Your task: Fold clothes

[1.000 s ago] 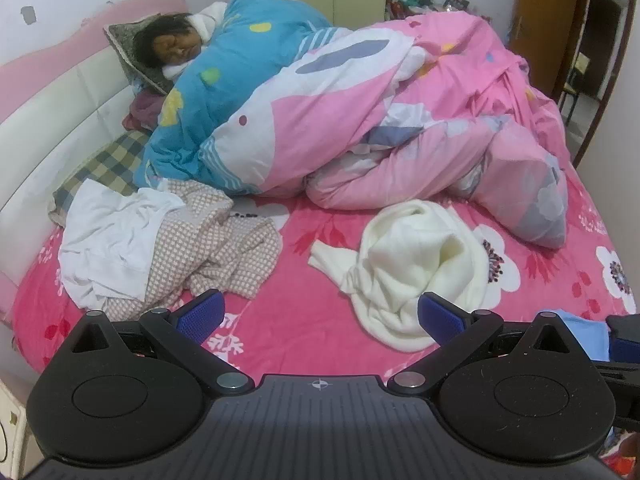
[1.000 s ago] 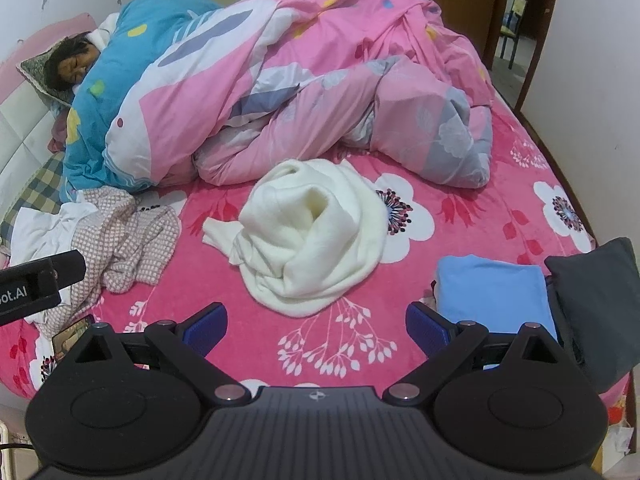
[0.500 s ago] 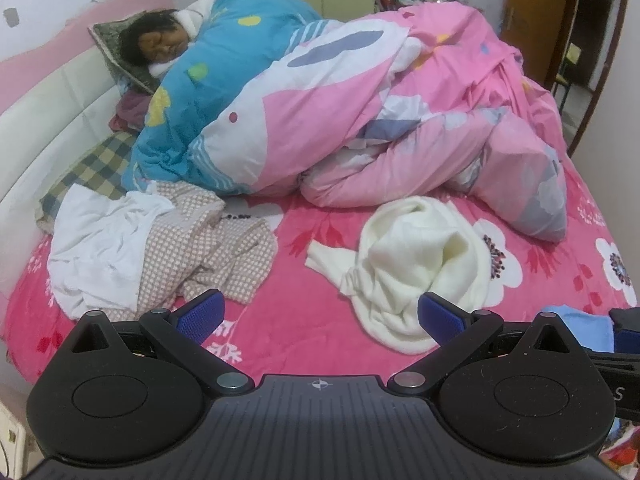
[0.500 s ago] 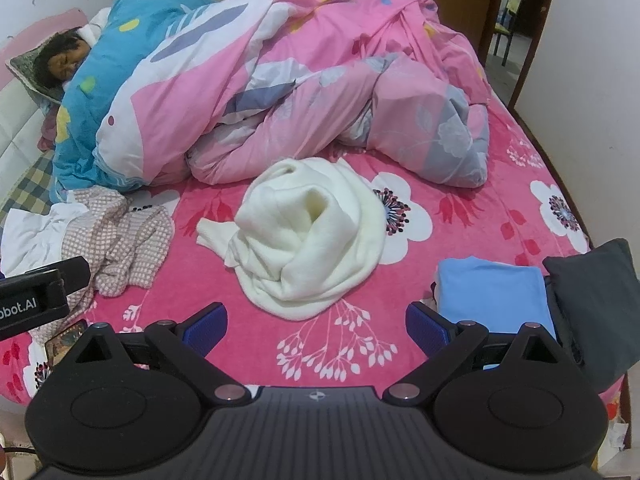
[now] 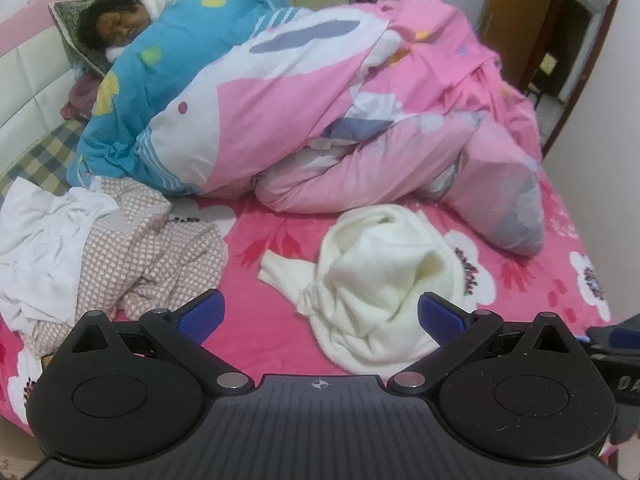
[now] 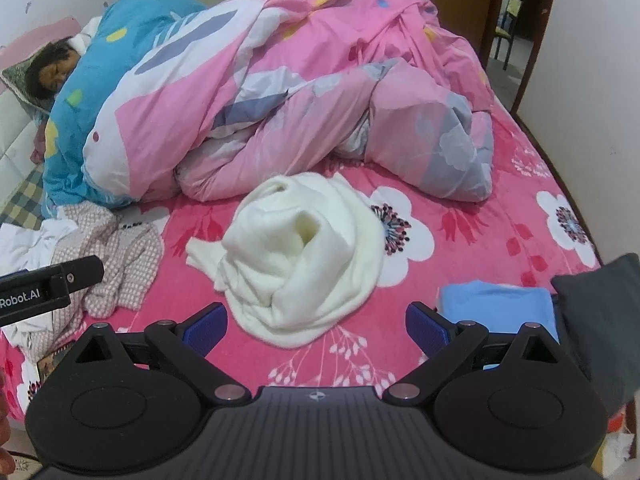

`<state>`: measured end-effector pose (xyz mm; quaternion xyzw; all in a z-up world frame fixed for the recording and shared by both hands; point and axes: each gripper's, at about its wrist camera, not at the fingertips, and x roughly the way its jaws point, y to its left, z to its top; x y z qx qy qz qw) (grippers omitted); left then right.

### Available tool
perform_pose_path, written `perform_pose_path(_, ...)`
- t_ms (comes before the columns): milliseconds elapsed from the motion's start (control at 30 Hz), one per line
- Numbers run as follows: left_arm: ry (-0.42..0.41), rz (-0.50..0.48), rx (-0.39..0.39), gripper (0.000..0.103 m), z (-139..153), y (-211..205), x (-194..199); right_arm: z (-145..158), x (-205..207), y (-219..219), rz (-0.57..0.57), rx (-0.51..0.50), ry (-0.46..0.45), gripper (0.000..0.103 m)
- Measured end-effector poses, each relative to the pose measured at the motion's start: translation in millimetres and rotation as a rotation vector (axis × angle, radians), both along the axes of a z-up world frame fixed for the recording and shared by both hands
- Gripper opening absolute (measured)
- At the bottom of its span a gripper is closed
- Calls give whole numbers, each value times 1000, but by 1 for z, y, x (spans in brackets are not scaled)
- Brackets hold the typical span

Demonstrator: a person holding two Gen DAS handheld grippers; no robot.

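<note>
Bedroom, pale walls, a wooden door at upper right; the bed [image 5: 276,332] wears a hot-pink floral sheet and serves as the folding surface. Left wrist view: a person lies asleep at upper left under a heaped pink-and-blue quilt [image 5: 280,120], which leaves only the lower half of the frame free for work. Cream sweater [image 5: 384,280] sits crumpled at centre right, one sleeve trailing left; a checked garment [image 5: 160,248] and a white garment [image 5: 44,240] lie bunched together at left, likely waiting their turn. Left gripper [image 5: 318,314] hangs over the bed edge, jaws wide, holding nothing, the sweater just ahead of its right pad. Right wrist view: the sweater lies dead centre, straight ahead of the right gripper [image 6: 316,320], jaws wide and empty. A folded blue garment [image 6: 496,304] and a dark grey one [image 6: 600,320] sit at lower right, seemingly the finished stack. Sweater looks next.
</note>
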<state>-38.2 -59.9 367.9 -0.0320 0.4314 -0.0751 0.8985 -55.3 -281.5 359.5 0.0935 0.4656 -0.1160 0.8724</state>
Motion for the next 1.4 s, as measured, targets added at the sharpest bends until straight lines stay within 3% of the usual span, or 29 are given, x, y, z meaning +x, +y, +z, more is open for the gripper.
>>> perform_pose_path(200,17,62,53,103,-34,-16,40,-46,41,-42,62,71,-47,97)
perform_pose_path(333,15,75,48,103,-60,-28,69,-85,74,-70,122,97,-87,95)
perform_pose_path(600,14,-51,28,95,-126,-64,115,-167,143,-90,283,105,-99,82)
perform_pose_path(833,14,-231,14,55,-190,-80,137,-212,167,-80,340,62,-97,67)
perform_pose_path(1033,-51,-380,20,59,-227,-79,146,-249,183,-61,339,-36,-52,46)
perform_pose_path(1067,-57,-398,9,58,-233,-78,148,-254,186,-56,335,-52,-37,41)
perform_pose_path(1100,-62,-415,0,55,-238,-77,149,-258,189,-52,328,-74,-21,28)
perform_pose_path(1167,-56,-434,-6,27,-244,-75,150,-260,192,-45,276,-108,-15,8)
perform_pose_path(1267,-59,-452,-68,7,-241,-65,147,-250,187,-47,171,-46,-51,6)
perform_pose_path(1400,-70,-506,-146,4,-224,-51,134,-221,166,-46,138,88,-122,6)
